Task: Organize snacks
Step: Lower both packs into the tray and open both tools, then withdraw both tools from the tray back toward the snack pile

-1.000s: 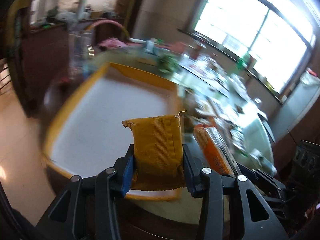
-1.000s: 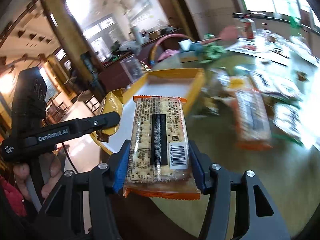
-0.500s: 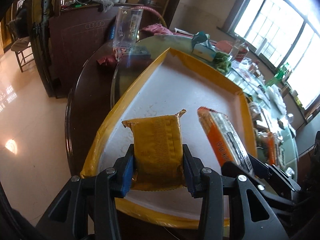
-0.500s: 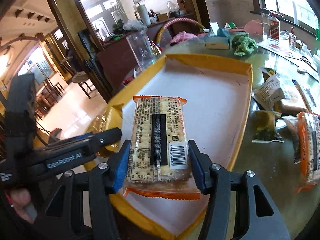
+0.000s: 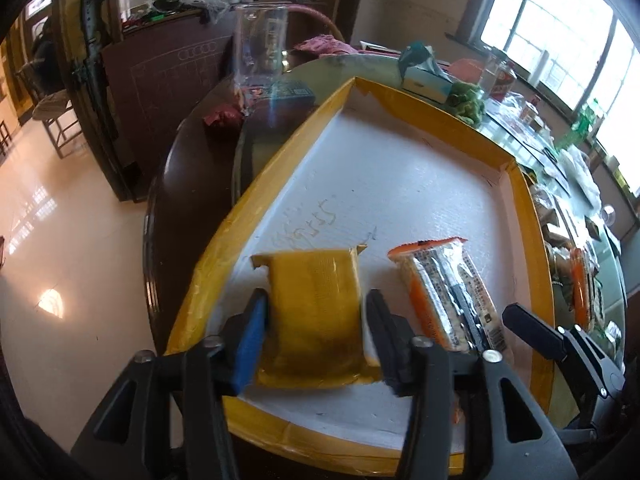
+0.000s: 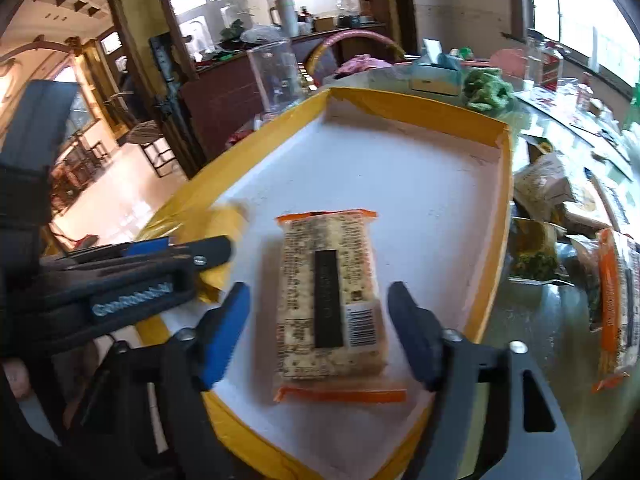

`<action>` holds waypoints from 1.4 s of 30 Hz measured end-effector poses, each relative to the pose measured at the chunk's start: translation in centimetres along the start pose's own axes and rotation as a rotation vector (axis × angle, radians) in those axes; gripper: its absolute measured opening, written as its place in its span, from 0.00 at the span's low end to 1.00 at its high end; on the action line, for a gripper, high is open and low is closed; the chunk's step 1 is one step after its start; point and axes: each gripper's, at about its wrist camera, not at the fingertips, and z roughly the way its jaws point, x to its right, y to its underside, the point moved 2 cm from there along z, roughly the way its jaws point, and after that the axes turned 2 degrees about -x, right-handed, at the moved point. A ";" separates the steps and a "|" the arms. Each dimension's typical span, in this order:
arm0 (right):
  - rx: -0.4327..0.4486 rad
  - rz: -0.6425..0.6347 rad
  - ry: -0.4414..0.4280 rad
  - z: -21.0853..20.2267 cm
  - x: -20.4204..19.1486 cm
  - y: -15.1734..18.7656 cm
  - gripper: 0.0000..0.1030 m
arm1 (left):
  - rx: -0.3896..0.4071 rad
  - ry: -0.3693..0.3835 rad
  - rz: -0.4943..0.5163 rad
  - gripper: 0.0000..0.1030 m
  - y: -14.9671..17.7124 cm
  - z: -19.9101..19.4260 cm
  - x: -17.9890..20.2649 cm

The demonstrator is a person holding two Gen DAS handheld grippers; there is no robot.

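Crinkly flat snack packets [image 6: 330, 304] on foam-white tray [image 6: 404, 168]

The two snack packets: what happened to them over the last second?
Both were carried over the yellow-rimmed tray and let go. The right hand-held gripper opened, leaving the cracker packet on the tray; the left hand-held gripper opened around the yellow packet. The snacks on the table beside the tray stayed put.

A yellow pouch [image 5: 314, 312] and an orange-edged cracker pack [image 6: 332, 300] lie flat, side by side, at the near end of the yellow-rimmed white tray [image 6: 424, 184].
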 end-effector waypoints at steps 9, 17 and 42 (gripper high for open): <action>0.049 0.050 -0.062 -1.4 0.8 -0.1 0.84 | 0.107 0.081 -0.085 0.79 -0.4 -2.5 -0.7; 0.064 0.144 -0.100 -3.2 2.7 0.0 0.84 | 0.134 0.105 -0.102 0.79 0.4 -5.2 0.3; 0.188 0.348 0.020 -18.3 16.2 7.9 0.84 | 0.139 0.217 0.203 0.79 4.4 -8.7 15.4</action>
